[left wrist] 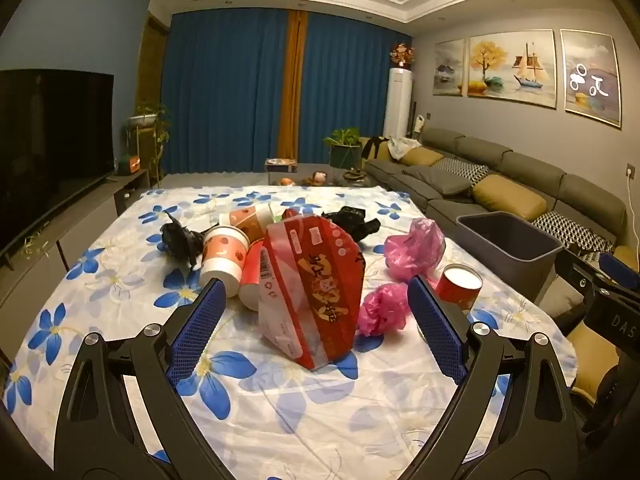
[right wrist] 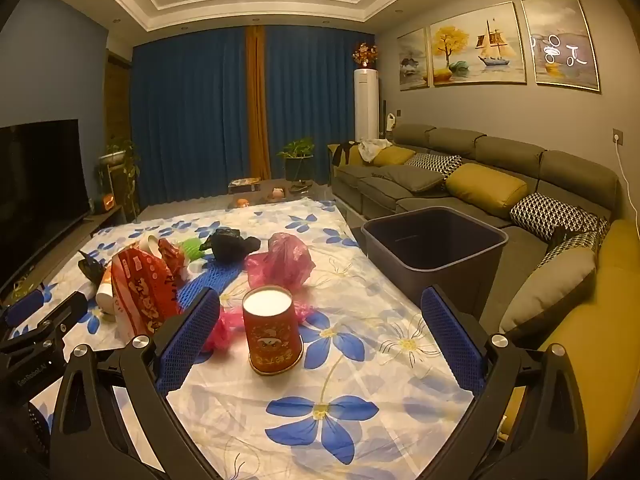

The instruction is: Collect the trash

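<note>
Trash lies on a table with a flowered cloth (left wrist: 280,420). A red snack bag (left wrist: 316,288) stands just ahead of my open, empty left gripper (left wrist: 316,320). Paper cups (left wrist: 224,256) lie behind it, with black bags (left wrist: 180,240) and pink plastic bags (left wrist: 416,248). An upside-down red cup (right wrist: 272,328) stands between the fingers of my open, empty right gripper (right wrist: 320,328); it also shows in the left wrist view (left wrist: 460,284). The dark grey bin (right wrist: 436,248) stands at the table's right edge.
A grey sofa with yellow and patterned cushions (right wrist: 488,192) runs along the right. A TV (left wrist: 52,136) on a low cabinet stands at the left. Blue curtains (left wrist: 228,92) and potted plants are at the back. A blue foam net (right wrist: 216,276) lies among the trash.
</note>
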Demonstrator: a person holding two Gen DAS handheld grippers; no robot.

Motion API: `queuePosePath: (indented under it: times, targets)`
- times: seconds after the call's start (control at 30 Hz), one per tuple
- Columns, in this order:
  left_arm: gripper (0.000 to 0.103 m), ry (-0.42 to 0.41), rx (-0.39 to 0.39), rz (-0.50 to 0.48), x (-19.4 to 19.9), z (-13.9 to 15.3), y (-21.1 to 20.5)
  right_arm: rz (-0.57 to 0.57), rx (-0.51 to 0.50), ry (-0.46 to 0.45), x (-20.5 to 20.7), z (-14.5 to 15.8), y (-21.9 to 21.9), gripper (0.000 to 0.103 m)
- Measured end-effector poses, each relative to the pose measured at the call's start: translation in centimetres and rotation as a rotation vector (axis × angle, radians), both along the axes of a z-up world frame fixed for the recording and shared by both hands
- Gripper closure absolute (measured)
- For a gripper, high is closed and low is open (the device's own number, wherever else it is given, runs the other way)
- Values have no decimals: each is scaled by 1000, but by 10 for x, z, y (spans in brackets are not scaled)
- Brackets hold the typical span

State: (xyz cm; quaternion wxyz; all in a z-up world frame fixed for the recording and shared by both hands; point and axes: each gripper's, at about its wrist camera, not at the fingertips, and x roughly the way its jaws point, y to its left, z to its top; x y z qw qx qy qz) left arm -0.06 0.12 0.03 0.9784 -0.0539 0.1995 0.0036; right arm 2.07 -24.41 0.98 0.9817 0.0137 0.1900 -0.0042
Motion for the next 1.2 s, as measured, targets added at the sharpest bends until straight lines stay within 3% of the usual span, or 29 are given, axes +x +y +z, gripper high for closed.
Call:
queuePosePath:
  times: [0.43, 1.2]
  targets:
    - [13, -18, 47, -5, -3, 2, -7, -10, -11, -11, -1, 1, -1, 5]
    - [13, -29, 45, 8, -3, 6, -7, -19, -12, -17, -1, -2, -1, 5]
